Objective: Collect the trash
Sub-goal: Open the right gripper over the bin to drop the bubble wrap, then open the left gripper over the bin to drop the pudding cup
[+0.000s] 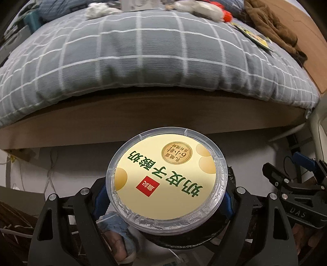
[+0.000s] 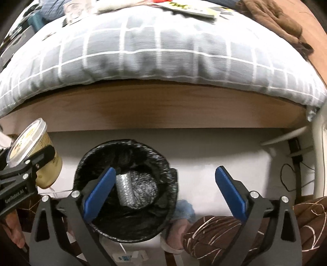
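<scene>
Right now the left gripper (image 1: 166, 201) grips a round yogurt tub (image 1: 166, 178) w/ a clear lid and cream label in green print; its blue pads press the tub's sides left and right, so it's clamped on the tub. In the right wrist view that same tub (image 2: 38, 155) sits at the far left edge, tilted, held up beside the trash bin (image 2: 124, 190) and not over its mouth. Under the tub in the left view a dark rim of the bin (image 1: 184, 239) peeks out, near bottom.

The right gripper (image 2: 165, 190) stands spread wide, nothing betw. its blue fingers (image 2: 100, 192); no pad touches anything. Its left finger hangs over the bin's opening, its right finger over the pale floor (image 2: 204, 155) right of the bin. The bin is lined w/ a black bag, and a crumpled silvery item (image 2: 130, 188) lies at the bottom inside.

Beyond, far side: a wooden bed frame (image 2: 163, 108) w/ a grey checked duvet (image 2: 153, 53) over it, a brown garment (image 2: 271, 14) at the far right, and blurred odds and ends along the top edge, too smeared to name. Near bottom right, brown patterned fabric (image 2: 224, 231) and a blue slipper (image 2: 184, 210) just beside the bin.
</scene>
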